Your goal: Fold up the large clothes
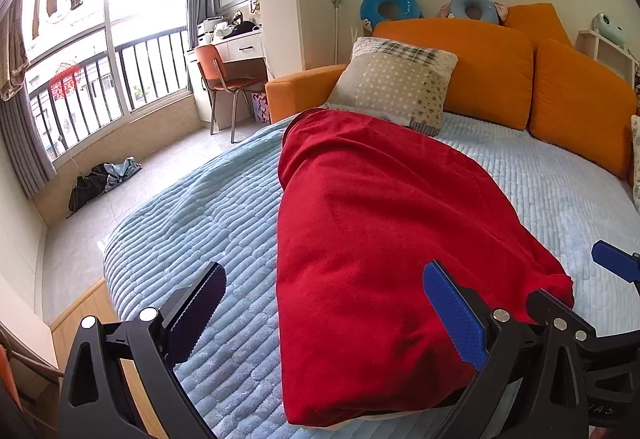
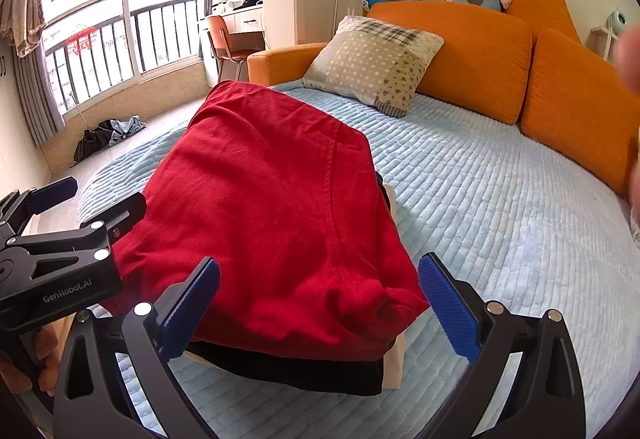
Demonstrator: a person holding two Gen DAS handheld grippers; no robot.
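1. Bedroom with a balcony window; a bed under a pale blue quilted cover fills both views, with orange cushions and a patchwork pillow at the far end.
2. On the cover lies a red garment, already folded into a long thick bundle with its near end close to both grippers.
3. From the right wrist view, the red garment rests on top of a black piece and a cream piece, so it looks like a stack of folded clothes.
4. Left gripper is spread wide and holds nothing; its right finger sits over the garment's near end.
5. Right gripper is likewise released, straddling the near right corner.
6. Judging from this, the red piece seems nearly done; one more fold or a tidy-up may remain.
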